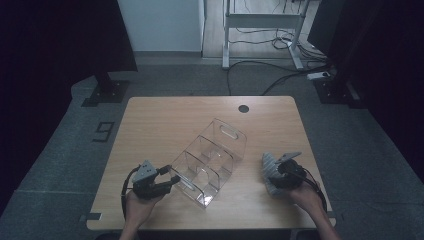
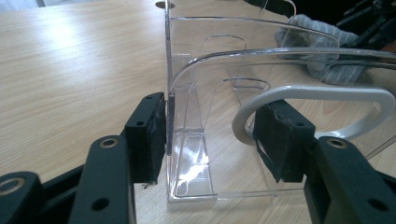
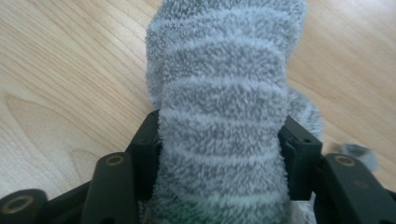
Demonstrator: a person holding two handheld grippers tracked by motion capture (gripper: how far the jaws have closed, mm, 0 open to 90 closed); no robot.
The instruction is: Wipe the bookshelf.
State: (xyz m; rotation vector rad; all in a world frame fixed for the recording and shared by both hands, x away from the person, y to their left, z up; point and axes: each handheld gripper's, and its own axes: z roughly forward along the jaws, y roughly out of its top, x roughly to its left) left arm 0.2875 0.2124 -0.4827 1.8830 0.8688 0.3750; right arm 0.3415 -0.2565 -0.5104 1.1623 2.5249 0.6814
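Note:
A clear plastic organizer [image 1: 216, 146] with several compartments lies askew on the middle of the wooden table [image 1: 160, 120]. My left gripper [image 1: 170, 178] is at its near-left corner. In the left gripper view [image 2: 215, 135] one pad rests on the outside of a clear wall [image 2: 169, 70]. The other pad meets the white rim of a handle cutout [image 2: 327, 91]. A fluffy grey striped sock [image 1: 270, 165] lies right of the organizer. My right gripper [image 1: 281, 172] is shut on it. In the right gripper view [image 3: 223, 137] the sock [image 3: 224, 70] bulges out from between the pads.
A round cable hole [image 1: 243, 108] sits at the table's far edge. The grey sock [image 2: 322, 42] shows past the organizer in the left gripper view. A desk frame [image 1: 260, 30] and cables [image 1: 270, 80] stand on the floor beyond the table.

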